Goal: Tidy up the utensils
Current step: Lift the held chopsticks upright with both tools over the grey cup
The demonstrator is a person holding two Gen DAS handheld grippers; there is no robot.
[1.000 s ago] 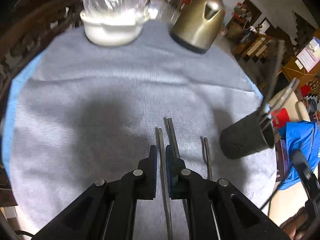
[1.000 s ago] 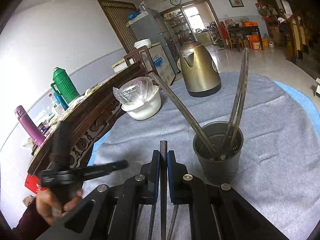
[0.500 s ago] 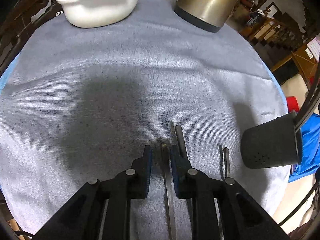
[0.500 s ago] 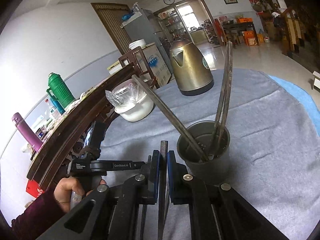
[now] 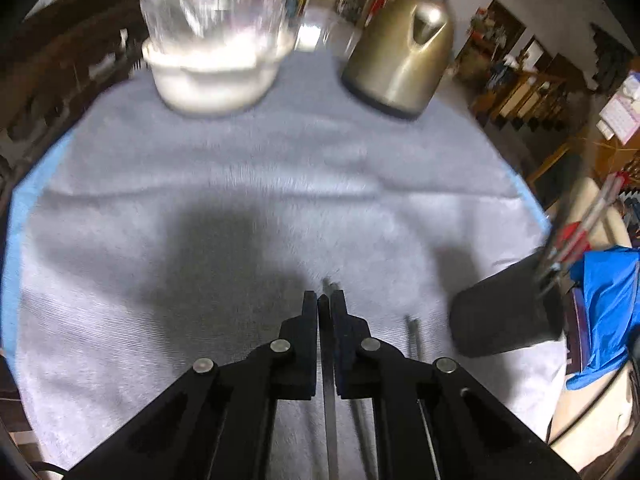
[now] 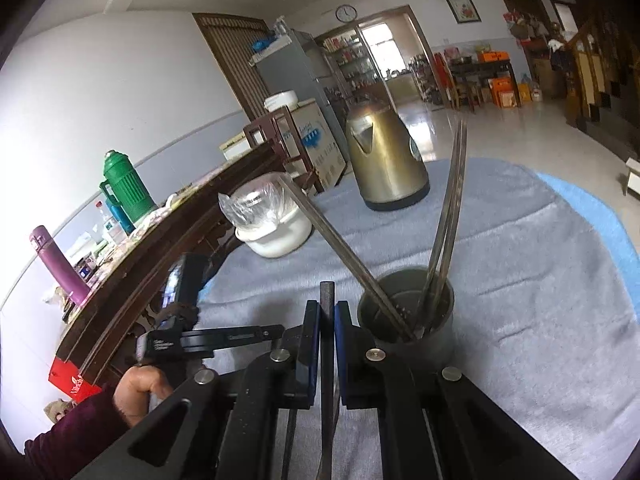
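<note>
Utensils inside the holder show only rightward; both claws pinch chopsticks.

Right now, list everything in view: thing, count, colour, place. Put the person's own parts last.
utensil holder: one, dark grey, on the cloth by the right gripper, three metal utensils leaning in it.
loose utensils: at least two, metal, flat on the cloth beside the left gripper.
kettle: one, gold, far side of the cloth.
bowl: one, white, plastic-covered, left of the kettle.
tablecloth: one, grey over blue.
flasks: green and purple, on the wooden sideboard.
left gripper: black, shut on a utensil.
right gripper: black, shut on another utensil.
hand: one, maroon sleeve, holding the left gripper.
</note>
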